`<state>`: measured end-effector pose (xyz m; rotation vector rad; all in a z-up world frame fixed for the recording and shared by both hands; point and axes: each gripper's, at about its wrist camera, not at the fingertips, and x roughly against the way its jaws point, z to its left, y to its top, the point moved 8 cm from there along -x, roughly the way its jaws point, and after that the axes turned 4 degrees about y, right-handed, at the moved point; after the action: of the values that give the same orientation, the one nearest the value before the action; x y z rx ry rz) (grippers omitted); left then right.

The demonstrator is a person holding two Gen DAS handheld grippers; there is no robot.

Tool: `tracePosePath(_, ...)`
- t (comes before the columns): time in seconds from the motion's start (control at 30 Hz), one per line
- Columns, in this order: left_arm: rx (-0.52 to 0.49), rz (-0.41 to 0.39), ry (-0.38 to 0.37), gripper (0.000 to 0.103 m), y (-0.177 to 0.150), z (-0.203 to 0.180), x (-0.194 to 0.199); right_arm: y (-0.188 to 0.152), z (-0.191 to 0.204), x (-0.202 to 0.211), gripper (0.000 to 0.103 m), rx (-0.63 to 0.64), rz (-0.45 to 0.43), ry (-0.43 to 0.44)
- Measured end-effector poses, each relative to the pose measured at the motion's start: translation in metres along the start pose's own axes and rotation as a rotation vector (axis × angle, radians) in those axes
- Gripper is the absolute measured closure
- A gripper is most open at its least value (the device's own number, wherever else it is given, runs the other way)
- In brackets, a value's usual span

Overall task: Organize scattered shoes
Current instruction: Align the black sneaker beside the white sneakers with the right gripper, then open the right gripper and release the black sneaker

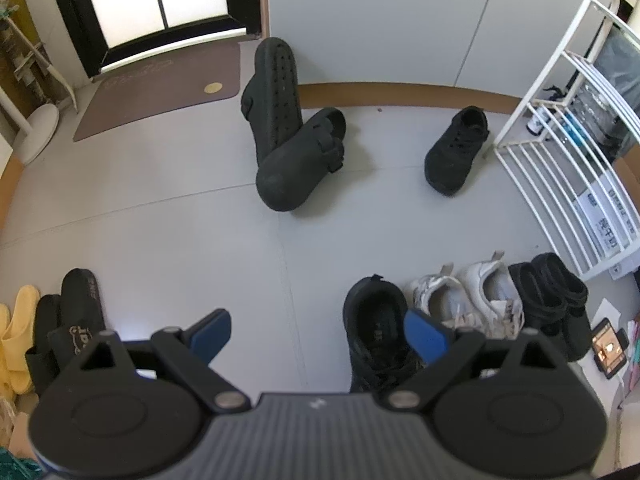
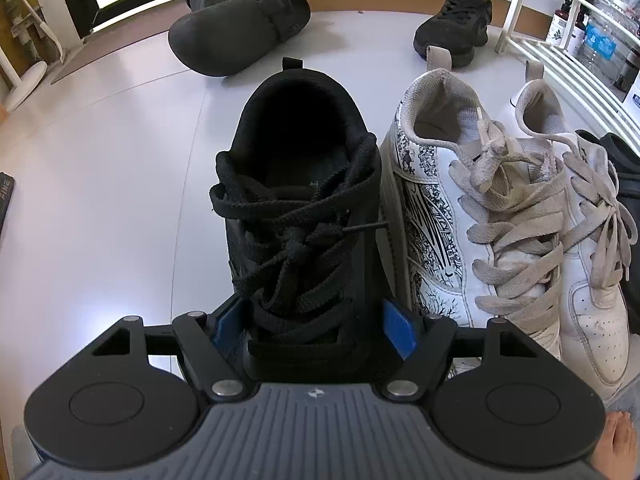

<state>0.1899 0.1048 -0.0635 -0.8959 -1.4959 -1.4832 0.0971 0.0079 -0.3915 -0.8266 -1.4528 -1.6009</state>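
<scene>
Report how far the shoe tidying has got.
Done: white sneakers and black slip-ons sit lined up in a row. In hand: the right gripper straddles a black lace-up sneaker set beside the white pair, pads at its sides. Left: its mate by the white rack and two dark clogs, one propped against the wall. The left gripper is open, empty.
</scene>
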Motion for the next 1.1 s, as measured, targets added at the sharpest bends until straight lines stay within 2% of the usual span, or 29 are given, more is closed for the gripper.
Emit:
tracePosePath(0.13,0.003,-0.013,-0.002,0.008,0.002,-0.002,0.004,0.001,0.0,-0.001,0.024,-0.021,0.008,-0.004)
tracePosePath(0.3,-0.019,-0.019,-0.016,0.008,0.002,-0.009,0.006,0.006,-0.001,0.005,0.019,-0.054,0.017,0.033)
tracePosePath(0.6,-0.045,-0.038,-0.013,0.008,-0.004,-0.016,0.018,0.02,0.006,0.052,0.015,-0.016,-0.031,0.035)
tracePosePath(0.83,-0.05,-0.092,-0.042,0.008,0.001,-0.013,0.044,0.041,-0.002,0.103,0.015,0.027,-0.069,0.029)
tracePosePath(0.9,-0.043,-0.11,-0.04,0.008,0.003,-0.011,0.05,0.051,-0.007,0.129,0.015,0.03,-0.105,0.001)
tracePosePath(1.1,-0.056,-0.116,-0.064,0.007,0.005,-0.018,0.055,0.072,-0.005,0.197,0.014,0.177,-0.209,-0.069)
